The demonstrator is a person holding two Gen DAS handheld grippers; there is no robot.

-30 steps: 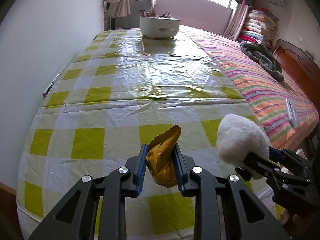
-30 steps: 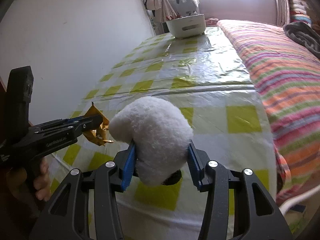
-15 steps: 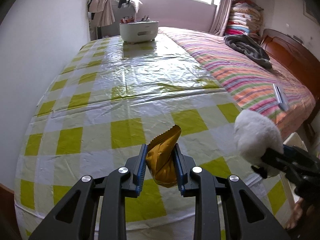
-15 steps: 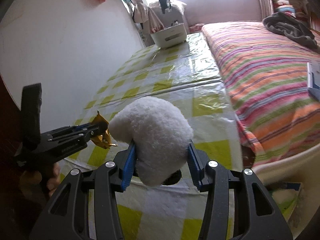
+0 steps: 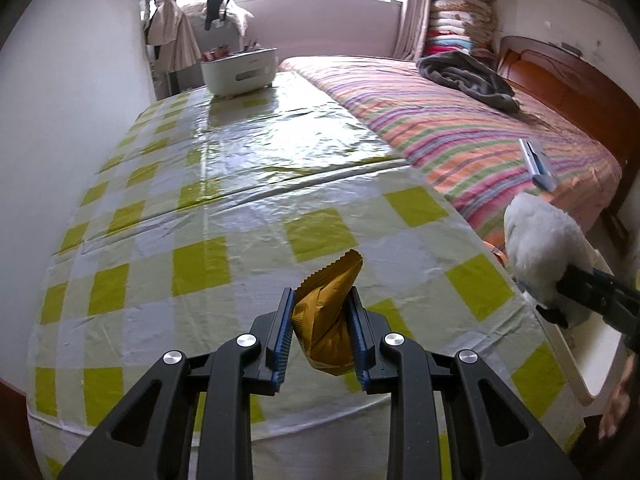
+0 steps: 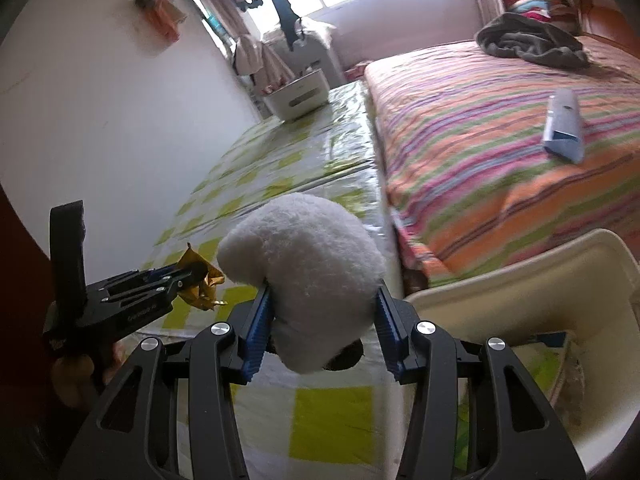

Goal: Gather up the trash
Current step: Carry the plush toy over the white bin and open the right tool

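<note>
My left gripper [image 5: 320,322] is shut on a crumpled gold wrapper [image 5: 330,312], held above the near end of the yellow-checked table [image 5: 240,200]. In the right wrist view that wrapper [image 6: 198,278] shows at the left, pinched in the left gripper [image 6: 188,276]. My right gripper [image 6: 320,326] is shut on a fluffy white plush lump [image 6: 308,264], which has a dark patch underneath. The plush [image 5: 540,252] also appears at the right edge of the left wrist view, beyond the table's corner. A cream bin [image 6: 520,280] stands just right of the right gripper, by the bed.
A white caddy [image 5: 240,70] sits at the table's far end. A striped bed [image 5: 460,128] runs along the table's right side, with a grey blanket [image 5: 464,74] and a blue-grey flat pack [image 6: 564,124] on it. A white wall [image 5: 60,120] borders the left.
Both grippers have swung toward the right with their loads still gripped. The table's right edge, the bed and the cream bin have come into view.
</note>
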